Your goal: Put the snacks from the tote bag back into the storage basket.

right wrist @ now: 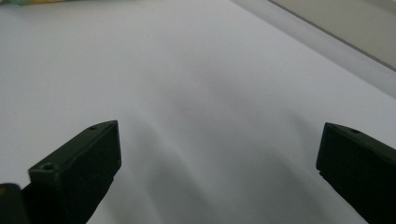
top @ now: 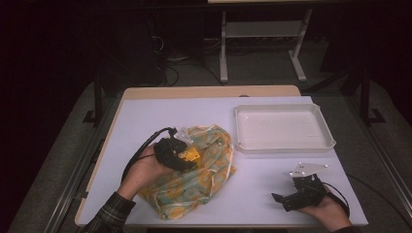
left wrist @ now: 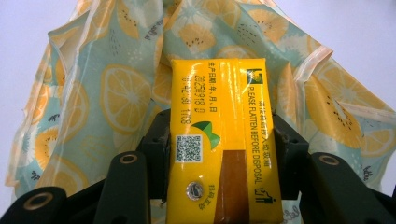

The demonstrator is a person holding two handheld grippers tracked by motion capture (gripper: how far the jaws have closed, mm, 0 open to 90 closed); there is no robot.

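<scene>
Yellow drink carton (left wrist: 224, 140) sits clamped across its narrow sides in the left claw (left wrist: 224, 144), jaws pressing both flanks, just above the lemon-print bag (left wrist: 107, 98) at bench centre-left. Judgement: carton is light and stiff-walled but crushable; foil-film skin looks slick, so a hold across the flat sides near mid-length, as here, seems soundest; squeezing harder risks denting it. Bag is soft, thin, crinkly film; it will drag and fold, best pinched at its rim. Right claw (right wrist: 217, 154) is released, jaws wide apart, nothing between them, resting low over bare bench (top: 252, 189) near the front right. White tray (top: 320, 145) lies beyond, empty. Bench surface is smooth pale sheet; room behind is dark, with table legs and cables on the floor.
</scene>
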